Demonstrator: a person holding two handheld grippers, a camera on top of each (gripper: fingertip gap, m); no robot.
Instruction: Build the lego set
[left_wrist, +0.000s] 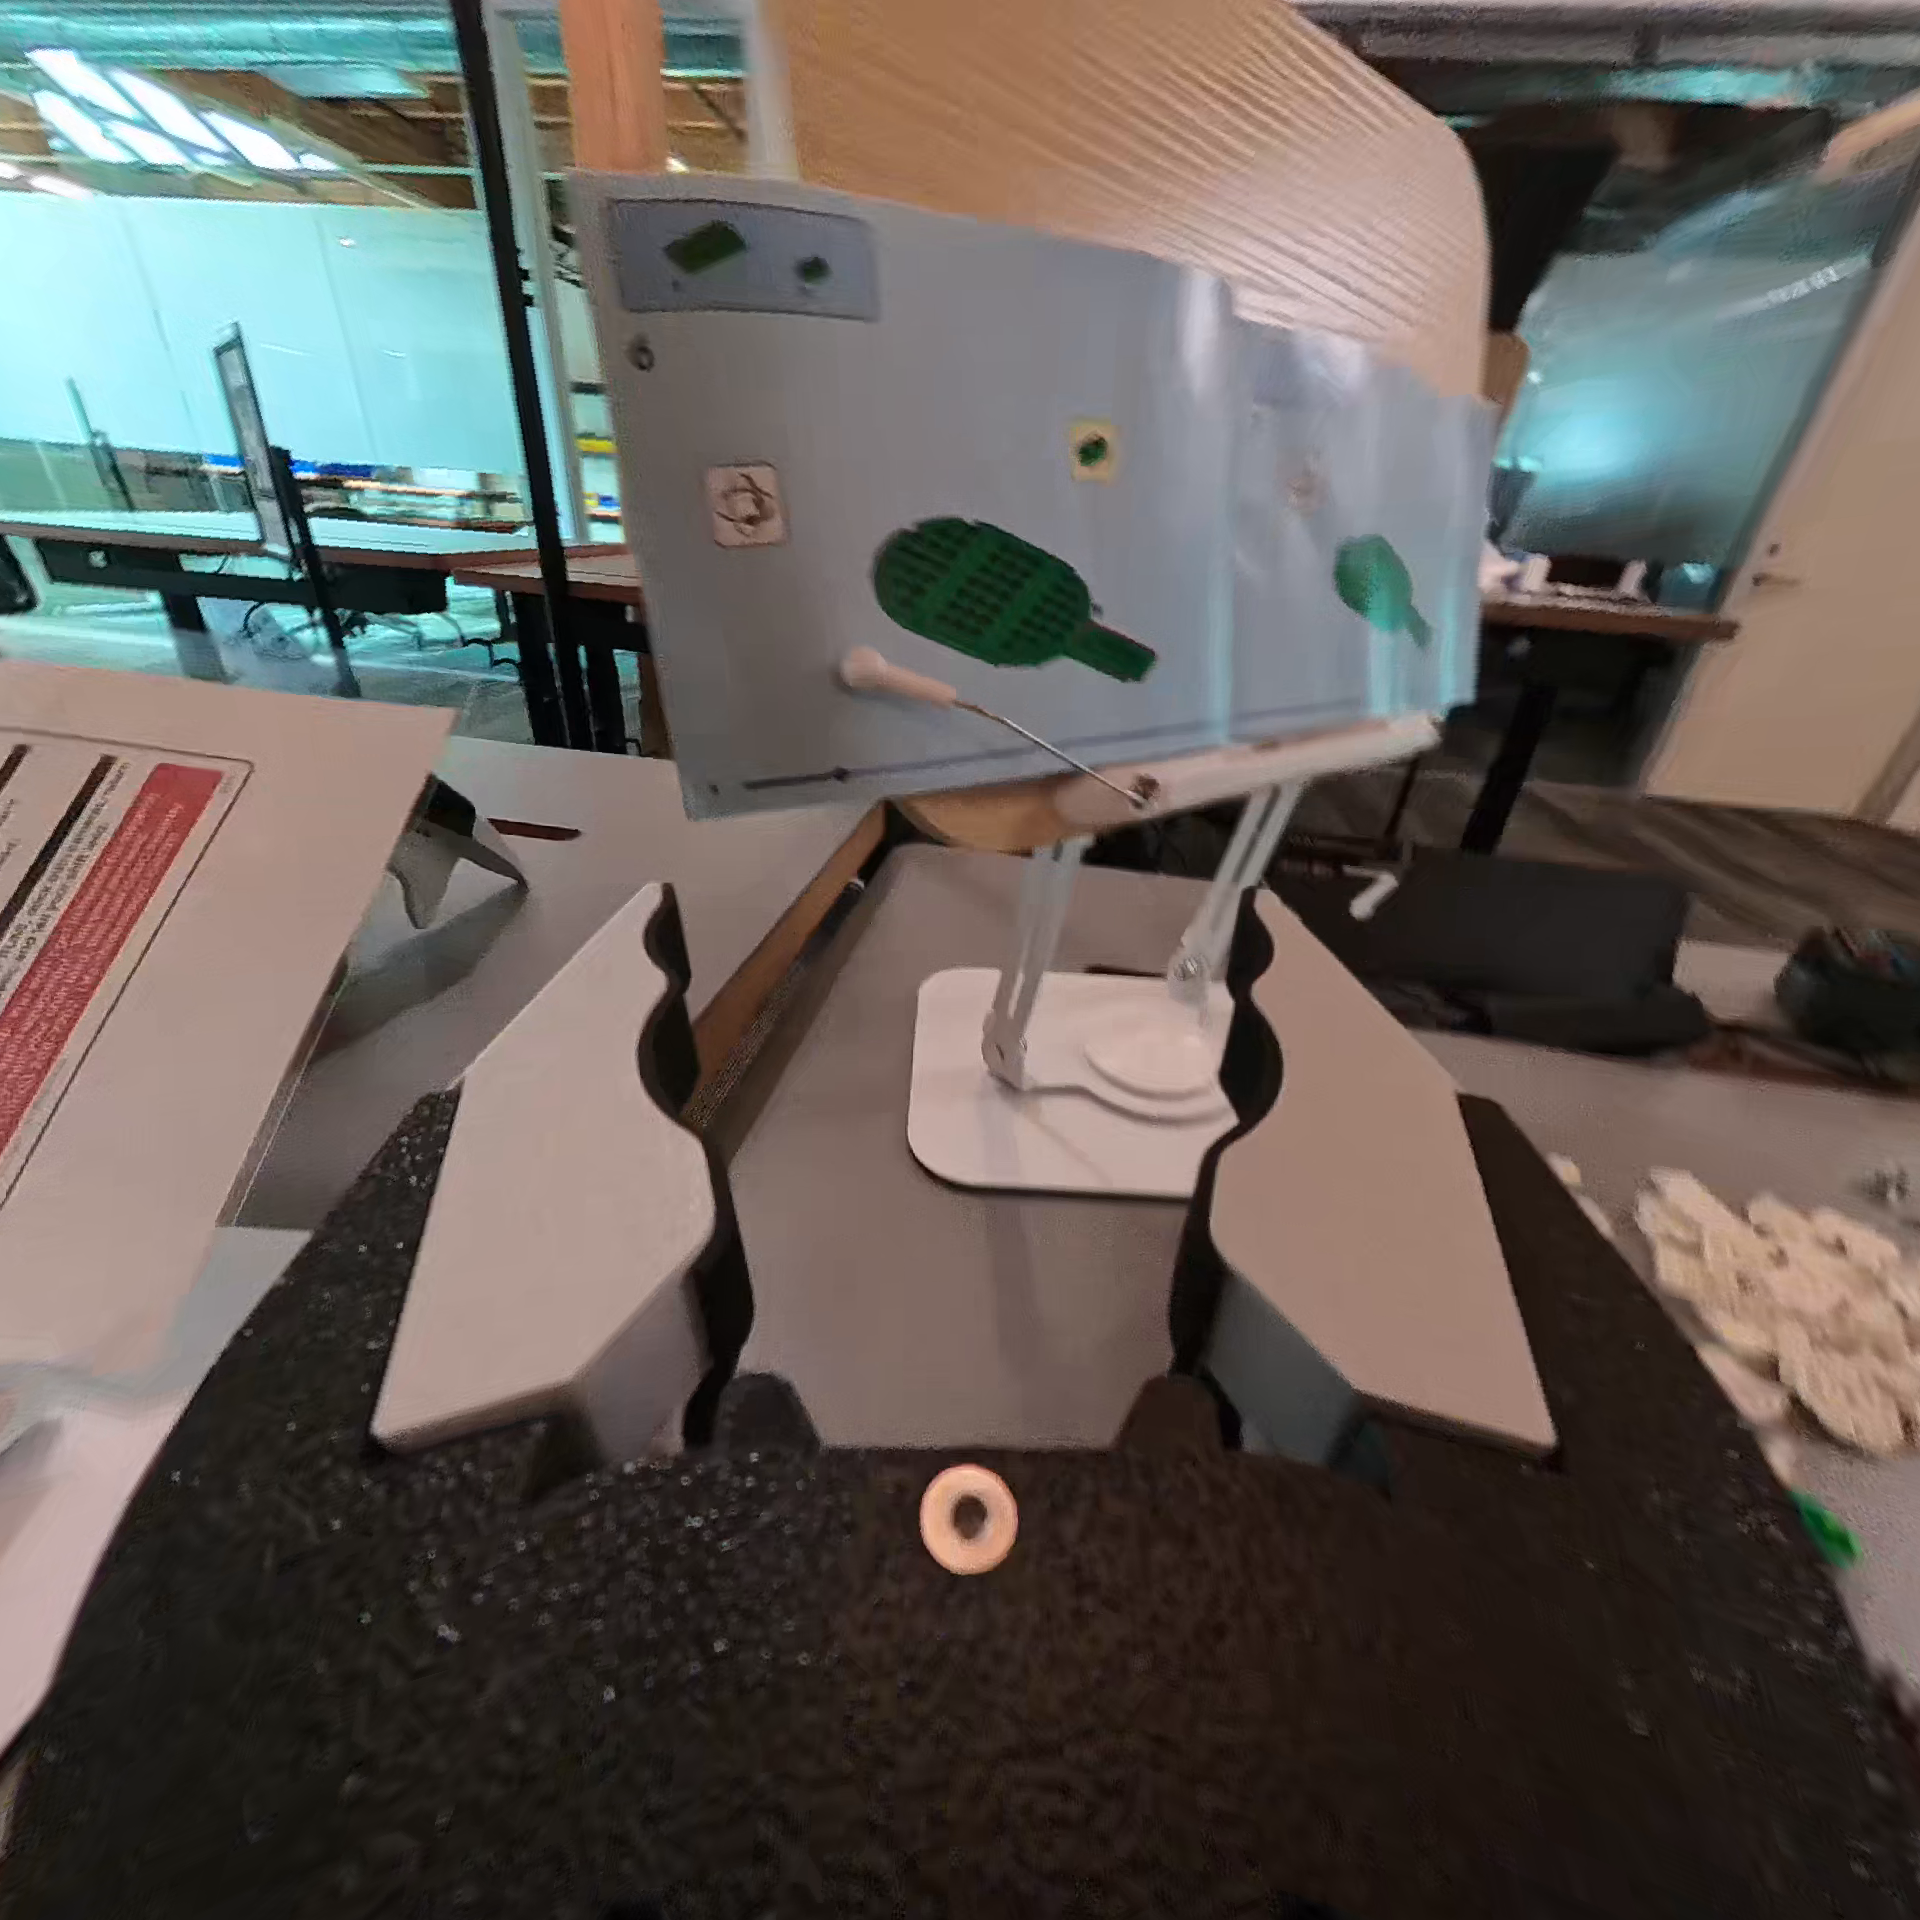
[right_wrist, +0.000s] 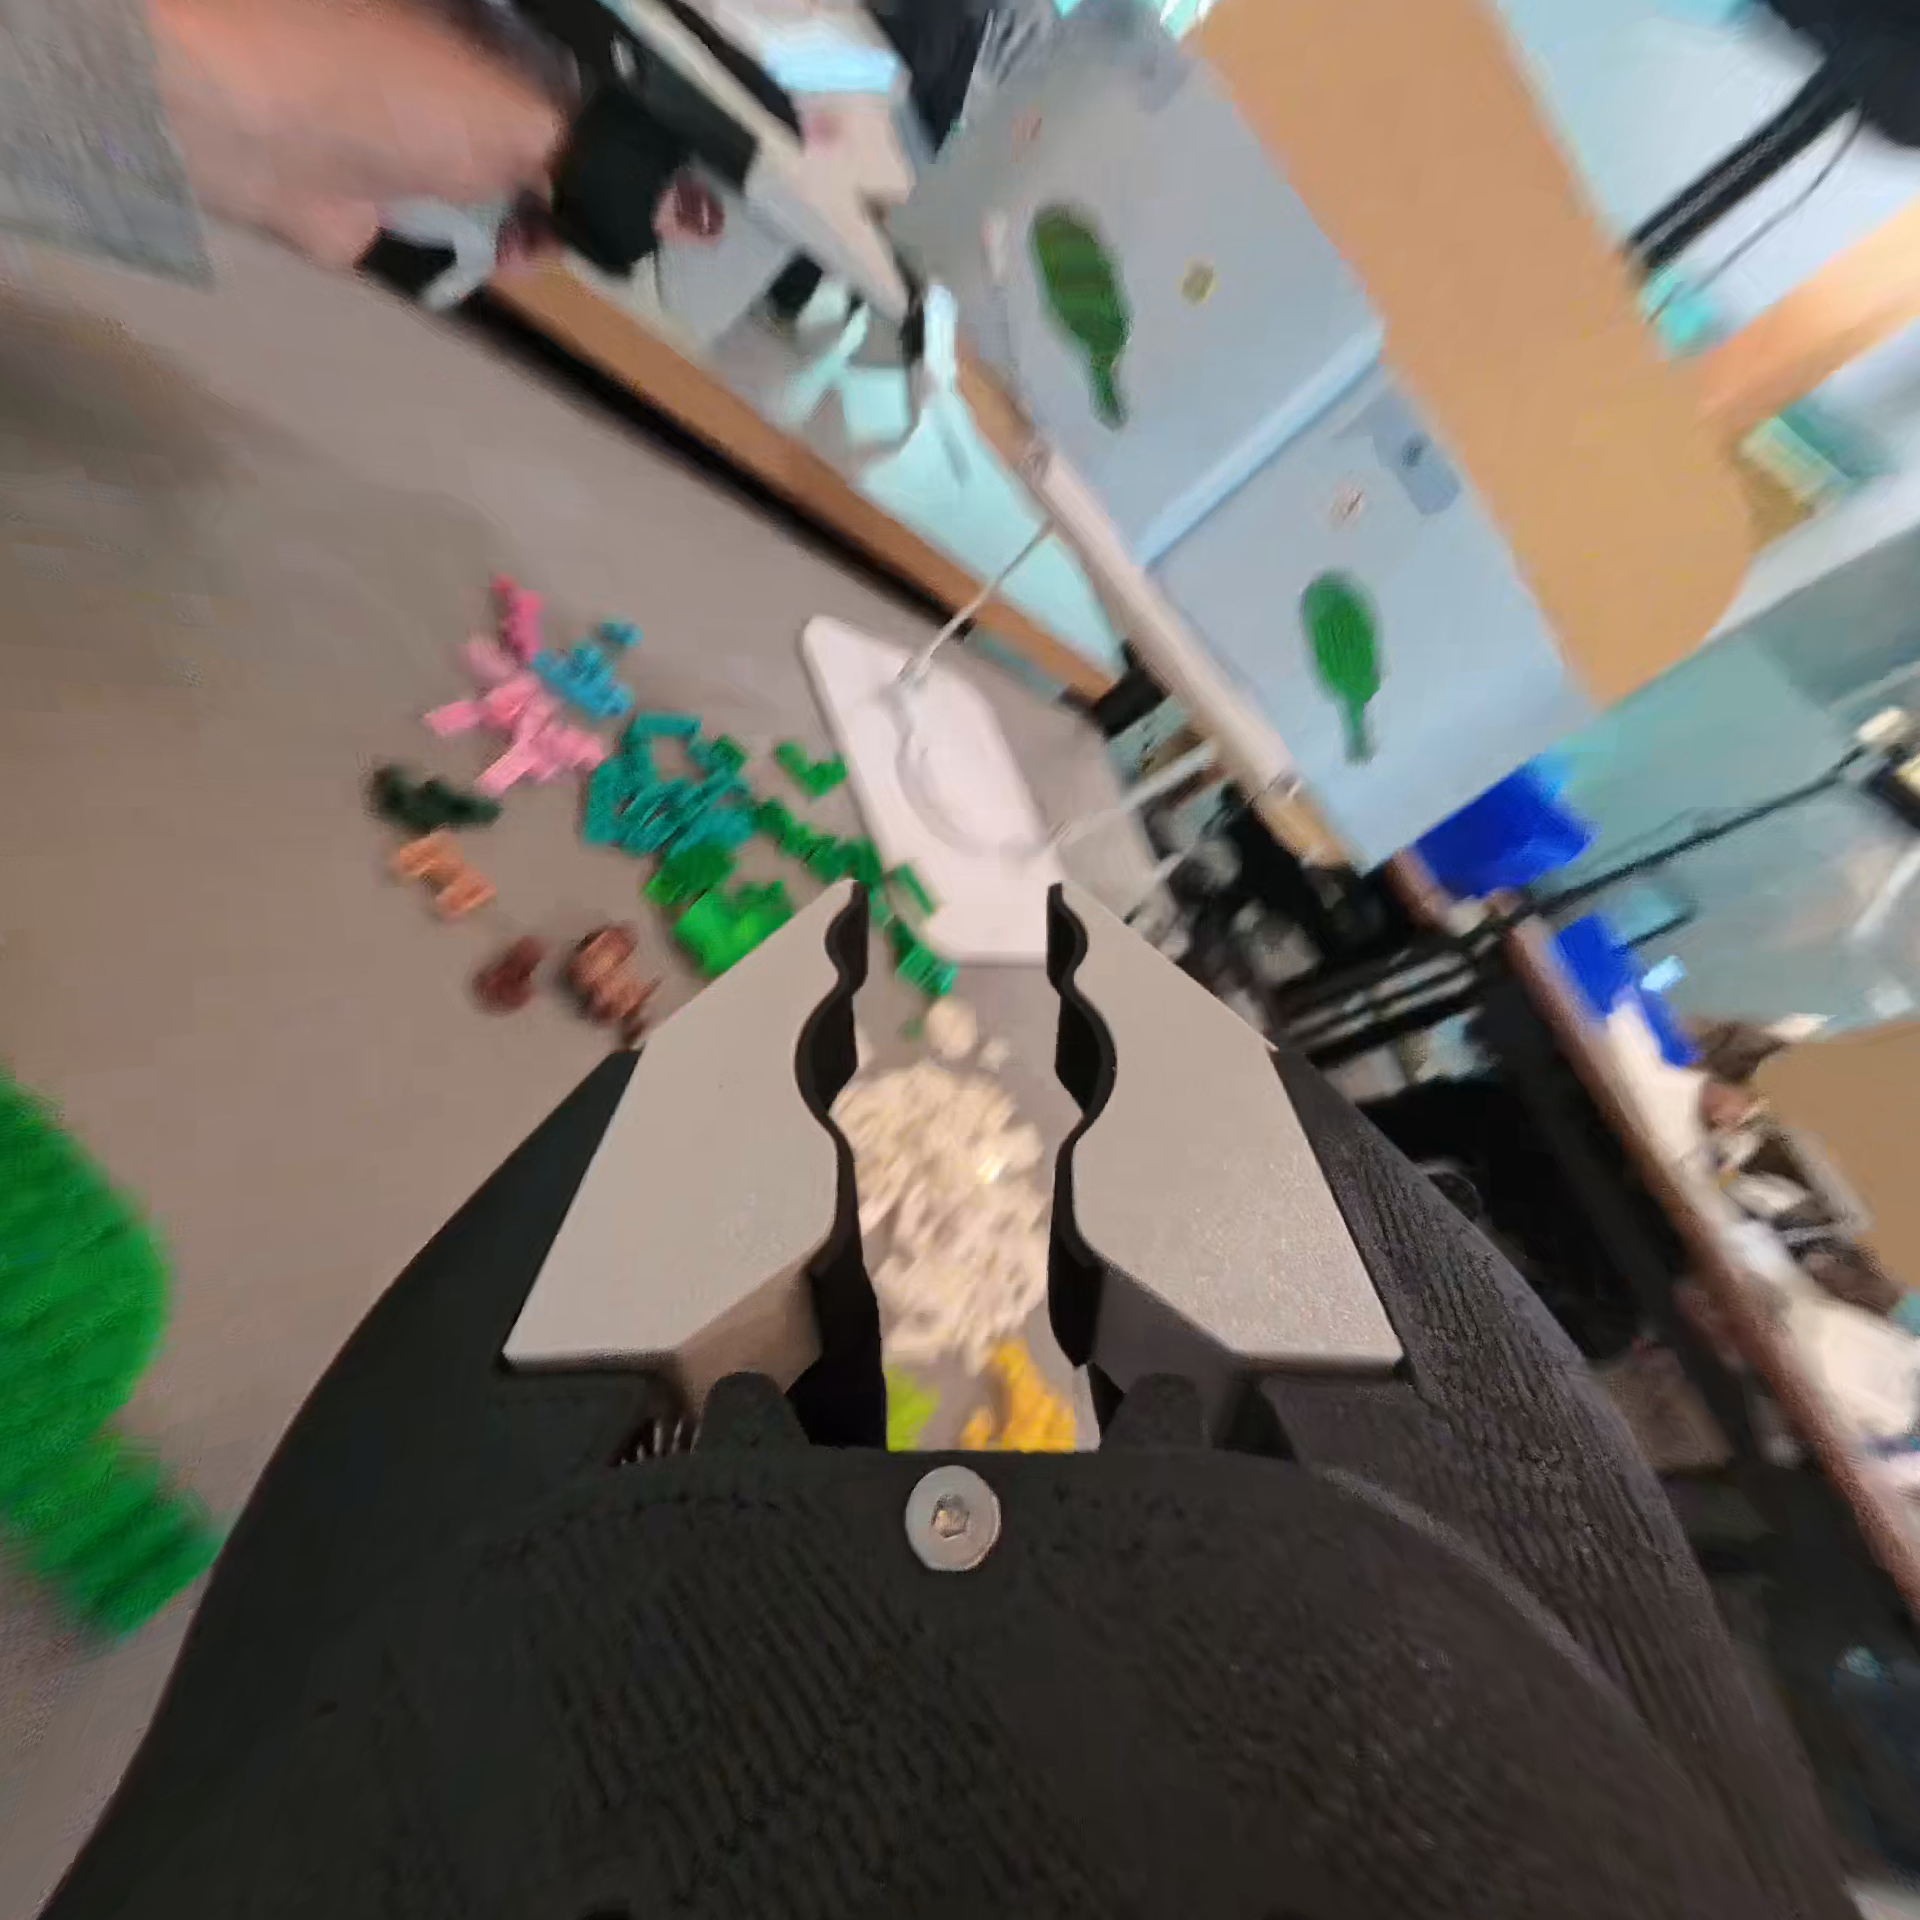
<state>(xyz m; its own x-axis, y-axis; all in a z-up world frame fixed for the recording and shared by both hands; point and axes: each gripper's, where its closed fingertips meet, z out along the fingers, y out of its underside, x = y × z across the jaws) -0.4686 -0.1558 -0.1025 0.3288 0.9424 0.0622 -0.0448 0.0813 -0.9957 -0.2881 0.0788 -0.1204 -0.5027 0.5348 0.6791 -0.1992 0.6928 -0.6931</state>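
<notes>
Left gripper (left_wrist: 961, 935) hangs over a grey table (left_wrist: 852, 1299) with its jaws wide apart and nothing between the pads; the white base (left_wrist: 1039, 1122) of a stand lies just ahead of the fingertips, its right edge hidden behind the right finger. Two thin arms rise from that base to a pale blue sheet (left_wrist: 987, 468) bearing green paddle shapes (left_wrist: 987, 592); the sheet's right half is smeared by motion. Off to the right, a heap of cream pieces (left_wrist: 1787, 1320) is cut by the frame edge. To the left, a tilted printed card (left_wrist: 156, 935) runs out of view.

Right gripper (right_wrist: 954, 914), seen in a heavily blurred, tilted view, has its jaws partly apart and gripping nothing. Cream pieces (right_wrist: 945, 1174) show on the table through the gap below the pads, with yellow bits (right_wrist: 1018, 1403) nearer the body. Ahead and to the left lie green (right_wrist: 727, 914), teal (right_wrist: 665, 790), pink (right_wrist: 520, 717) and brown (right_wrist: 592, 966) pieces, too blurred to identify. A green mass (right_wrist: 73, 1351) at far left is cut off.
</notes>
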